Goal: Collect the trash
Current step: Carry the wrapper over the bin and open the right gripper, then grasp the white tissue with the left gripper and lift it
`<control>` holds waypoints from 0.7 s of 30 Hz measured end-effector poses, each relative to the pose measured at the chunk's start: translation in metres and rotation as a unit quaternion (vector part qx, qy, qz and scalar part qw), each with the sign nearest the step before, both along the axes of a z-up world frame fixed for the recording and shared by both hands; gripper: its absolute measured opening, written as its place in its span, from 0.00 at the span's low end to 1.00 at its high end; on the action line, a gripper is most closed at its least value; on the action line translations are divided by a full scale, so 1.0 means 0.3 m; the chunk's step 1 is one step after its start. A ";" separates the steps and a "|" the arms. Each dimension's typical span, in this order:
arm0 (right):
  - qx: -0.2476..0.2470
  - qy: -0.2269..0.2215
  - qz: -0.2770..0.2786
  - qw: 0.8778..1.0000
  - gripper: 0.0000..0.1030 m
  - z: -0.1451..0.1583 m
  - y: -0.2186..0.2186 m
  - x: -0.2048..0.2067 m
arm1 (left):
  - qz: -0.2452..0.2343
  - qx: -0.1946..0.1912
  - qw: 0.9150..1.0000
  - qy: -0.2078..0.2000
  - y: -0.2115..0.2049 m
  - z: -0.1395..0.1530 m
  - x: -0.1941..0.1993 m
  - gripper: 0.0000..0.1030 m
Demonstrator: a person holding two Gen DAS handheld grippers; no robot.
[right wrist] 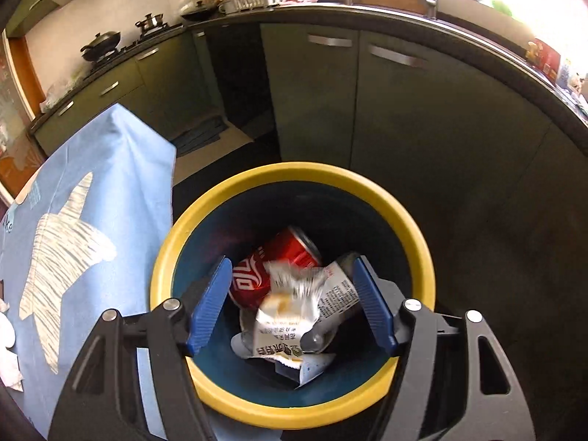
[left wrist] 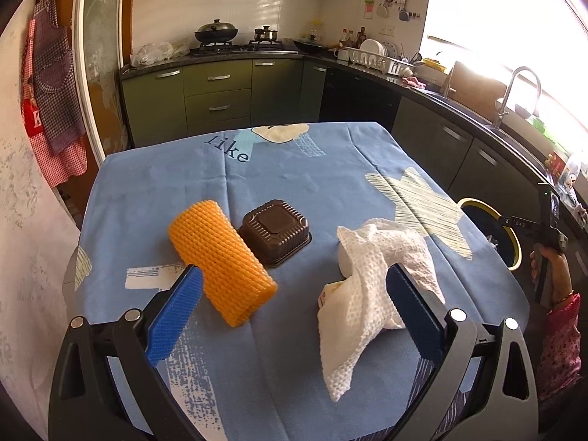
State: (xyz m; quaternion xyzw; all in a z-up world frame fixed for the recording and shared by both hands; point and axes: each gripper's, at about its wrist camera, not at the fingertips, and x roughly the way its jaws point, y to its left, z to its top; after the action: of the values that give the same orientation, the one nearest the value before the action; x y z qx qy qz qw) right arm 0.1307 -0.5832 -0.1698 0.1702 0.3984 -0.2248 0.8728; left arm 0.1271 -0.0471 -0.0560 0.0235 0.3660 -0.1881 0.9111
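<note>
On the blue tablecloth (left wrist: 312,169) lie an orange foam net sleeve (left wrist: 220,261), an upturned brown plastic tray (left wrist: 275,229) and a crumpled white paper towel (left wrist: 371,294). My left gripper (left wrist: 294,272) hovers open above them, its left finger by the sleeve and its right finger by the towel. My right gripper (right wrist: 291,264) stands open over the yellow-rimmed bin (right wrist: 294,169). A blurred silver wrapper (right wrist: 294,312) lies loose below its fingers, beside a red cola can (right wrist: 279,264) inside the bin. The left wrist view shows the right gripper (left wrist: 549,220) in a hand at the far right.
The bin (left wrist: 514,253) stands on the floor just off the table's right edge, in front of dark green cabinets (right wrist: 404,110). The cloth (right wrist: 110,183) hangs down beside it. A counter with stove, dish rack and sink runs along the back and right.
</note>
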 end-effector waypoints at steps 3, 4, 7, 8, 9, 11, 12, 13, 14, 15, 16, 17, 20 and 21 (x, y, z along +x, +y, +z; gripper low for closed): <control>0.008 -0.017 0.004 1.000 0.66 0.004 0.012 -0.030 | -0.014 0.000 1.000 -0.002 -0.032 0.014 -0.007 0.95; 0.009 -0.020 0.007 1.000 0.67 0.003 0.019 -0.044 | -0.019 -0.001 1.000 -0.002 -0.042 0.016 -0.009 0.95; 0.016 -0.029 0.015 0.999 0.68 -0.003 0.043 -0.091 | -0.036 -0.003 0.999 0.009 -0.074 0.016 -0.011 0.95; 0.023 -0.030 0.019 0.999 0.68 -0.010 0.050 -0.106 | -0.039 -0.004 0.999 0.013 -0.081 0.013 -0.011 0.95; 0.026 -0.031 0.021 0.999 0.68 -0.013 0.057 -0.115 | -0.042 -0.003 0.999 0.015 -0.089 0.011 -0.011 0.95; 0.033 -0.032 0.025 0.999 0.68 -0.014 0.070 -0.132 | -0.045 0.003 0.999 0.018 -0.108 0.006 -0.010 0.95; 0.034 -0.033 0.027 0.999 0.68 -0.014 0.074 -0.142 | -0.046 0.005 0.999 0.019 -0.114 0.003 -0.007 0.95; 0.036 -0.035 0.028 0.998 0.68 -0.012 0.078 -0.151 | -0.048 0.006 0.999 0.021 -0.126 0.001 -0.004 0.95; 0.038 -0.039 0.028 0.998 0.68 -0.006 0.082 -0.159 | -0.051 0.007 0.998 0.023 -0.136 -0.002 -0.001 0.95; 0.038 -0.042 0.029 0.998 0.68 -0.004 0.091 -0.170 | -0.053 0.007 0.998 0.024 -0.143 -0.006 0.004 0.95; 0.038 -0.044 0.030 0.998 0.69 0.000 0.097 -0.178 | -0.056 0.009 0.998 0.026 -0.155 -0.011 0.006 0.95; 0.036 -0.047 0.030 0.998 0.69 0.005 0.099 -0.186 | -0.060 0.012 0.998 0.027 -0.170 -0.016 0.011 0.95; 0.035 -0.055 0.033 0.997 0.69 0.013 0.109 -0.203 | -0.066 0.022 0.997 0.033 -0.211 -0.033 0.031 0.93; 0.037 -0.057 0.034 0.997 0.69 0.013 0.110 -0.205 | -0.067 0.026 0.997 0.037 -0.223 -0.040 0.038 0.87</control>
State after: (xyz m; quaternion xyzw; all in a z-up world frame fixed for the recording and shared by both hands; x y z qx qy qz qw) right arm 0.0693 -0.5502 -0.1661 0.2012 0.3613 -0.1697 0.8945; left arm 0.1386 -0.1138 -0.0680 0.0645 0.4015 -0.2401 0.8815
